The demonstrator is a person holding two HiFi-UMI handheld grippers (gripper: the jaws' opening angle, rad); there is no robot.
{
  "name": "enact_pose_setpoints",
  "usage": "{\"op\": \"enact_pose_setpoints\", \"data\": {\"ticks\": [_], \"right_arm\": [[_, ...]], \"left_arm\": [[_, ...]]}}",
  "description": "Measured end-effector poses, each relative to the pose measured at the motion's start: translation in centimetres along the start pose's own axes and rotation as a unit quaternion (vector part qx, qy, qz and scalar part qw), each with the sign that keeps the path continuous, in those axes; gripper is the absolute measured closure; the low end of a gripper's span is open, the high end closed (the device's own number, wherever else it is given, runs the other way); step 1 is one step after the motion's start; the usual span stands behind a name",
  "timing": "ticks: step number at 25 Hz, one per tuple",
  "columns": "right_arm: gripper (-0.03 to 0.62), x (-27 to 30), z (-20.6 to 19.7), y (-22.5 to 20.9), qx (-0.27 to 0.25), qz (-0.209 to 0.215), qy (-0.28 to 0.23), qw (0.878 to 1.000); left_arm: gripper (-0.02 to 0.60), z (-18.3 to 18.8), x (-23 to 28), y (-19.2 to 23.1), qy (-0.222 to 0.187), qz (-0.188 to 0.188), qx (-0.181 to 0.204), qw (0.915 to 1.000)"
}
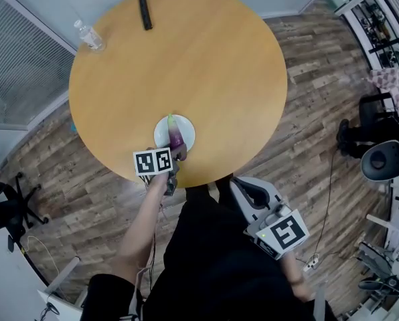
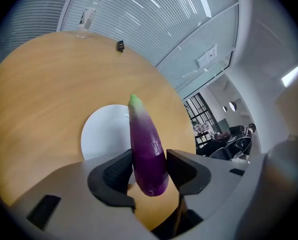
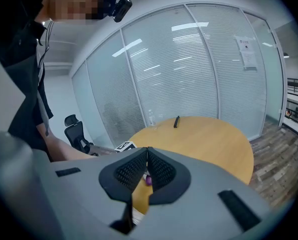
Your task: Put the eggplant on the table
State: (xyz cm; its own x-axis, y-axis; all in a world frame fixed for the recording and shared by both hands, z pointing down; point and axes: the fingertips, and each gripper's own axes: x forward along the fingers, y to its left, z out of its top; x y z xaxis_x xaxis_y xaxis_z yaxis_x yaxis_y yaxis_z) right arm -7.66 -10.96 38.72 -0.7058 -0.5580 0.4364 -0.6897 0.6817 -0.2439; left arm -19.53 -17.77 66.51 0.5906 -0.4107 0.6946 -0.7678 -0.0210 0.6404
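Left gripper view: the left gripper has its jaws closed on the eggplant. Both pads press on the fruit's thick purple end. The pale green tip points away from the gripper, toward the far side of the table. The eggplant is over a white plate. Whether it touches the plate cannot be told.

The head view places plate and eggplant close to the near edge of the round wooden table, with the left gripper's marker cube just behind them. The right gripper is held off the table on the person's right side, over the wood-plank floor. Its jaws are together, with nothing between them.

A clear plastic bottle stands at the table's far left edge. A slim black object lies at the far edge, well apart from the plate. An office chair stands on the floor to the left.
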Motion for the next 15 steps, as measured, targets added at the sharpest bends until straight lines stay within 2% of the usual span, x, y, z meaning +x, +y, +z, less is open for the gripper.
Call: {"op": "enact_pose_setpoints", "data": {"ticks": [4, 11, 15], "right_arm": [[0.578, 0.2, 0.0, 0.1, -0.004, 0.003, 0.004, 1.000], [0.578, 0.3, 0.2, 0.0, -0.001, 0.003, 0.000, 1.000], [0.577, 0.3, 0.0, 0.1, -0.003, 0.001, 0.001, 1.000]], "left_arm": [[0.359, 0.4, 0.5, 0.4, 0.004, -0.006, -0.032, 0.9995], [0.357, 1.2, 1.1, 1.2, 0.008, 0.015, -0.042, 0.9990], [0.357, 1.2, 1.2, 1.9, 0.010, 0.027, -0.034, 0.9990]]}}
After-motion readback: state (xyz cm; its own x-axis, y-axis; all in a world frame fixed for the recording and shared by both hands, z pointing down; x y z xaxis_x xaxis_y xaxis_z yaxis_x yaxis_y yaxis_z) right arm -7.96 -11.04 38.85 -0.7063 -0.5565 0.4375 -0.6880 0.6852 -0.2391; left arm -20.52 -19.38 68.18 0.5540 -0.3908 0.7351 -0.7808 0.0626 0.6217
